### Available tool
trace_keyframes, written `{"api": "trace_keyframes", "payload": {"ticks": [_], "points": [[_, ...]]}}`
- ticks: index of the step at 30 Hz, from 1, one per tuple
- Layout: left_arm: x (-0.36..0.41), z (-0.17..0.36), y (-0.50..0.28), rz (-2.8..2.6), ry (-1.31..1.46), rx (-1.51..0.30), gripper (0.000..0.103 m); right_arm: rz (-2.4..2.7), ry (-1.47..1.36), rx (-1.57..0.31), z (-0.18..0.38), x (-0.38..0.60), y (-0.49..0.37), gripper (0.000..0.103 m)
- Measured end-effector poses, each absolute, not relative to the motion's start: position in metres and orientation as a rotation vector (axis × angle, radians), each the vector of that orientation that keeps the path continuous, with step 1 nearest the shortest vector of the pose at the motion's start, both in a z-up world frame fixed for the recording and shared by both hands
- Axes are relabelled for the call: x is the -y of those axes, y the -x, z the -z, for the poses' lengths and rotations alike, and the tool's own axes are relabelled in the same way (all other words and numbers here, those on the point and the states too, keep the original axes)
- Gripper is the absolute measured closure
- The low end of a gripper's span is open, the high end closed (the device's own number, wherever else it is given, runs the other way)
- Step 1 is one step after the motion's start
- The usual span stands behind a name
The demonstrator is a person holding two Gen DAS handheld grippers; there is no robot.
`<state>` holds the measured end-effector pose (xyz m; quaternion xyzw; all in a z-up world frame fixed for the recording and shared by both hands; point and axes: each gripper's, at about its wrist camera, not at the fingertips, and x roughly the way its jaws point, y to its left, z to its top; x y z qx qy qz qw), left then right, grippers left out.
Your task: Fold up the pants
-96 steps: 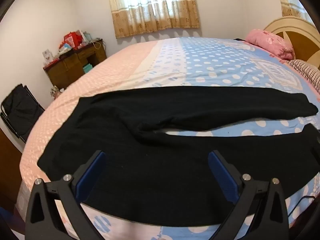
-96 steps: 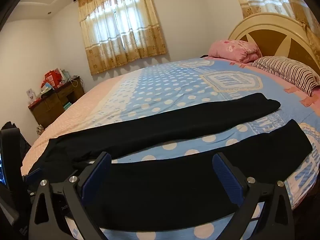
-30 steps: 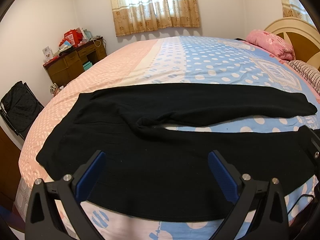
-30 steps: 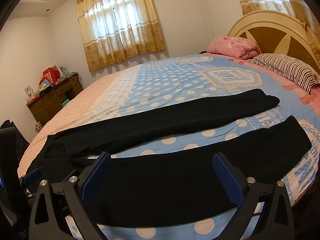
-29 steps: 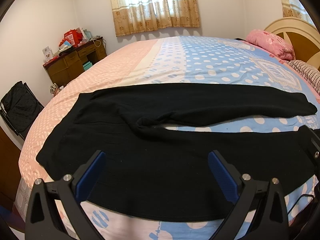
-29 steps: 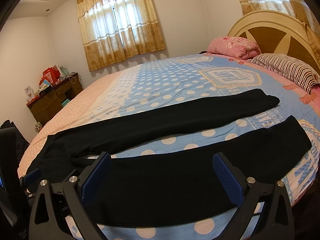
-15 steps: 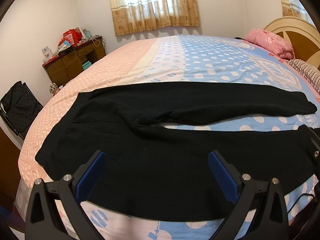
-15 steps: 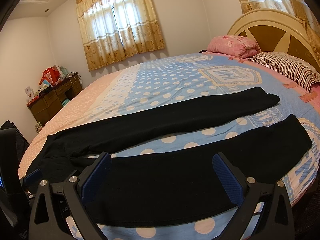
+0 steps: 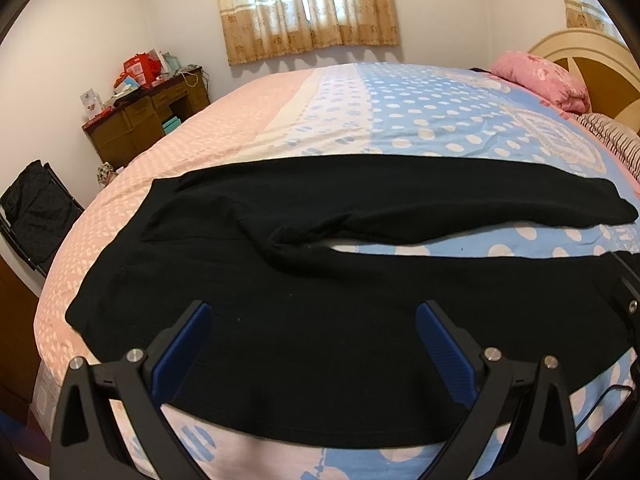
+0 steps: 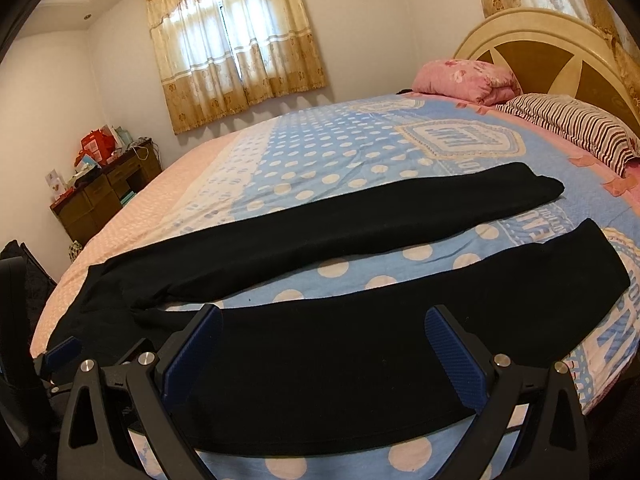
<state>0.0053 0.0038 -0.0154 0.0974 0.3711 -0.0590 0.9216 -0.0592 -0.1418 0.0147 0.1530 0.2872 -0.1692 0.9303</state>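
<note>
both grippers spread wide, left gripper (image 9: 314,316), right gripper (image 10: 324,320), above pants (image 9: 320,320)

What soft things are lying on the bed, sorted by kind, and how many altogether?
Black pants: 1, spread flat with the legs apart
Pink pillow: 1, by the headboard
Striped pillow: 1, beside the pink one
Total: 3
</note>
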Motion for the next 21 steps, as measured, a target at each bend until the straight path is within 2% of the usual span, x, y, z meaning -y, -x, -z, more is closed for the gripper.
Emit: {"api": "trace_keyframes", "payload": {"ticks": [7,16,21], "points": [[-0.037,0.006,-0.038,0.171,-0.141,-0.815,0.000,0.274,-0.251,-0.641,-0.016,0.156,0.028,0.001],[-0.096,-0.011,-0.132,-0.054,-0.132,-0.828,0.000,-0.061,-0.064,-0.732,-0.041,0.135,-0.101,0.002],[-0.110,0.005,-0.175,-0.093,-0.075,-0.896,0.000,-0.178,-0.018,-0.808,-0.024,0.115,-0.180,0.013]]}}
